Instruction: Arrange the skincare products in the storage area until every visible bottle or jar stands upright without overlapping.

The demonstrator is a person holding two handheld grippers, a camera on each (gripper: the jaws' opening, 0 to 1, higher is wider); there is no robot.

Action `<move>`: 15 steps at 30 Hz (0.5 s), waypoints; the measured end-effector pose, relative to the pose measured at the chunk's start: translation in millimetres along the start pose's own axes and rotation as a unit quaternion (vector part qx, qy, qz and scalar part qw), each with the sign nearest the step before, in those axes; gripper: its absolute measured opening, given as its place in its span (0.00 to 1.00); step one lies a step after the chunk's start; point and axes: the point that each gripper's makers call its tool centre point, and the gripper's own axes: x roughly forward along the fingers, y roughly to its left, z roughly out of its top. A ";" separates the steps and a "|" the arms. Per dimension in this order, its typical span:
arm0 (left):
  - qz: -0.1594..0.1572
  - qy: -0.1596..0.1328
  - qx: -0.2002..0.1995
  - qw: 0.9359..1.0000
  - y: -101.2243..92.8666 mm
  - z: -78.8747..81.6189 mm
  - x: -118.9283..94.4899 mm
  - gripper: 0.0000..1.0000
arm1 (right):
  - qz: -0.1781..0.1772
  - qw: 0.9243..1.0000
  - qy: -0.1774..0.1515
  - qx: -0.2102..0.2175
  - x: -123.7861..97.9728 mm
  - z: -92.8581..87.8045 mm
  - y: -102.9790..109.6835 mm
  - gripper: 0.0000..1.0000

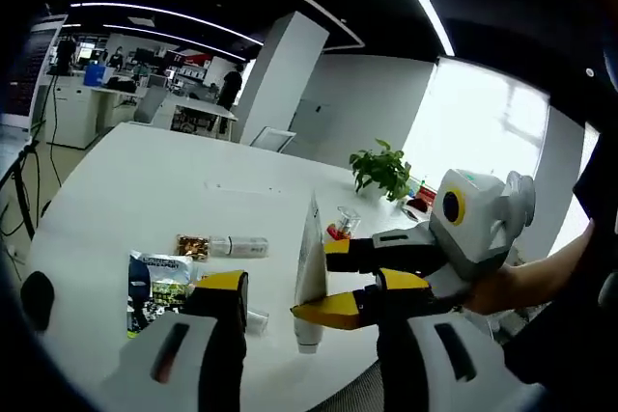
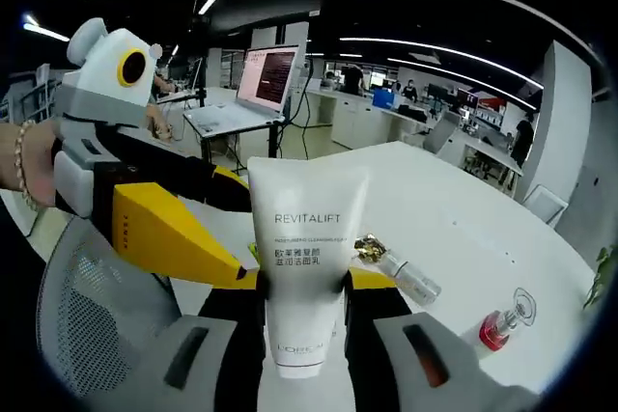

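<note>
Broadly, the biggest thing is the round white table (image 1: 145, 180), set in an open office with desks and monitors behind it. In the left gripper view it spreads out under both grippers; in the right gripper view its far half runs away to the right, and a mesh chair back (image 2: 92, 311) sits at lower left.

Next in size are the grippers themselves. The right gripper (image 1: 323, 282) comes into the left gripper view from the right, its yellow-tipped jaws closed on the flat sides of the white tube (image 1: 310, 277), which stands on its cap at the table's near edge, crimped end up. In the right gripper view the same tube (image 2: 307, 258) rises between that gripper's own jaws (image 2: 304, 335) (label reading REVITALIFT, cap end down), pinched just above the cap. The left gripper (image 1: 294, 325) stands wide, nothing between its jaws; its right jaw sits just beside the tube's lower end, and I cannot tell whether they touch. In the right gripper view it (image 2: 208, 238) reaches in from the left, a hand with a bead bracelet behind it.

Smaller things: a printed sachet (image 1: 159, 287) lies flat near the left jaw. Beyond it a slim clear bottle with a gold cap (image 1: 222, 246) lies on its side. A small red bottle (image 1: 335, 231) stands behind the tube, with a clear round-topped piece beside it. A potted green plant (image 1: 381, 171) sits at the far edge
</note>
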 end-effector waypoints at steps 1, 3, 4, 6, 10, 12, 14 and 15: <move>0.001 -0.001 -0.001 1.000 -0.1 0.4 0.1 0.43 | 0.001 1.000 -0.002 0.000 -1.0 1.0 1.9 0.30; 0.008 0.002 0.001 1.000 -1.3 -0.1 0.7 0.40 | 0.003 1.000 -0.004 0.000 -4.3 3.1 7.0 0.30; 0.009 0.002 0.000 1.000 -2.6 -0.6 1.1 0.38 | 0.003 1.000 -0.005 -0.001 -6.3 3.9 9.8 0.30; 0.009 0.004 -0.002 1.000 -6.0 -3.0 2.2 0.35 | 0.004 1.000 -0.006 -0.005 -7.5 3.4 13.3 0.30; 0.006 0.010 0.001 1.000 -15.0 -8.0 5.2 0.29 | 0.002 1.000 -0.006 -0.006 -14.0 3.8 16.5 0.30; 0.006 0.007 0.003 1.000 -19.8 -7.9 6.6 0.25 | -0.001 1.000 -0.008 -0.006 -17.2 3.2 17.4 0.31; 0.005 0.002 0.009 1.000 -24.4 -6.2 8.0 0.20 | -0.003 1.000 -0.008 -0.006 -21.6 3.2 19.6 0.31; 0.004 0.001 0.012 1.000 -26.6 -5.4 8.5 0.18 | -0.005 1.000 -0.009 -0.004 -23.6 3.6 20.0 0.31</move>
